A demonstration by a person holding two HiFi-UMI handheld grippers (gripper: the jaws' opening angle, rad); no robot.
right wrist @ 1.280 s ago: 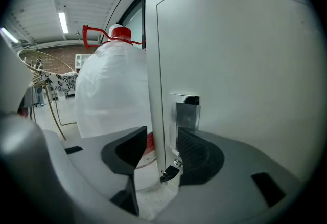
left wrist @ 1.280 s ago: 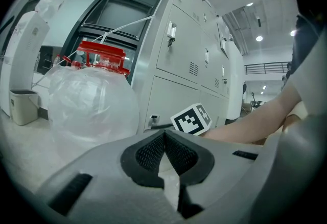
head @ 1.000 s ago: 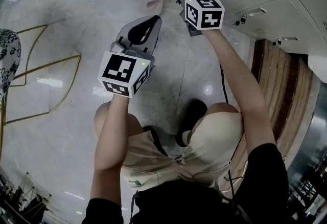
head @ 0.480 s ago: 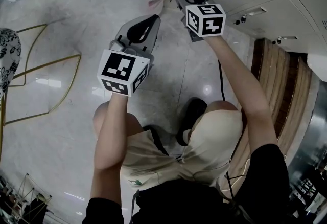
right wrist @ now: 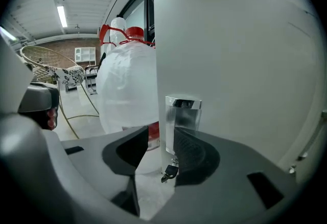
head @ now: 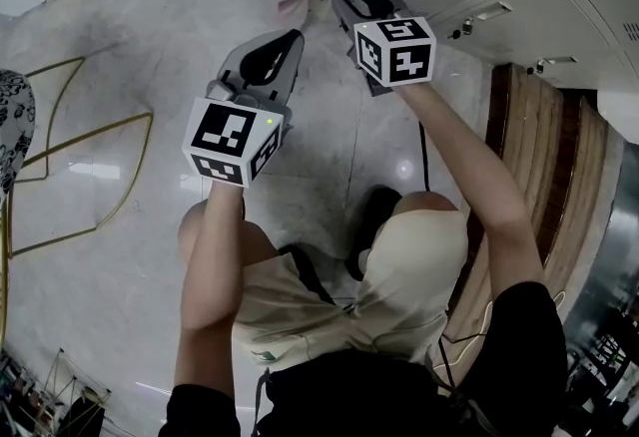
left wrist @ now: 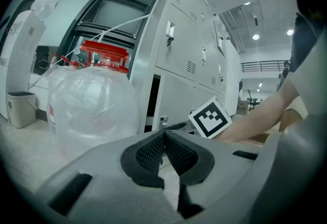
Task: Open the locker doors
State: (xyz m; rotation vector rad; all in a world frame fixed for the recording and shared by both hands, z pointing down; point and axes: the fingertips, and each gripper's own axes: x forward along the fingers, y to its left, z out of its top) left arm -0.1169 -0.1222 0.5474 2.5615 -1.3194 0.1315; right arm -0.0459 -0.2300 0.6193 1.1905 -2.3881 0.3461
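The right hand-held gripper (right wrist: 159, 138) straddles the free edge of a white locker door (right wrist: 230, 64). Its jaws have just been closing, but they stand apart: a strip of daylight shows between the left pad and the door edge, so nothing is clamped. A chrome latch plate (right wrist: 183, 113) sits on the door just above the right pad, and a small key (right wrist: 170, 171) hangs below it between the jaws. The left hand-held gripper (left wrist: 164, 135) is held out over the floor (head: 120, 26), near the right one but clear of the lockers. Its pads meet at the tips, with nothing between them.

The door belongs to the bottom row of a tall bank of lockers (left wrist: 184, 49) and stands a little way out from it. A dark gap (left wrist: 153, 99) runs down beside it, and whatever the compartment holds is lost in that shadow. The other doors are flush.

Just beyond the door stands a big translucent plastic bag (left wrist: 94, 108) with something red (left wrist: 104, 54) at its top. Its contents are only a pale blur. A small bin (left wrist: 20, 109) stands farther left, its inside out of sight.
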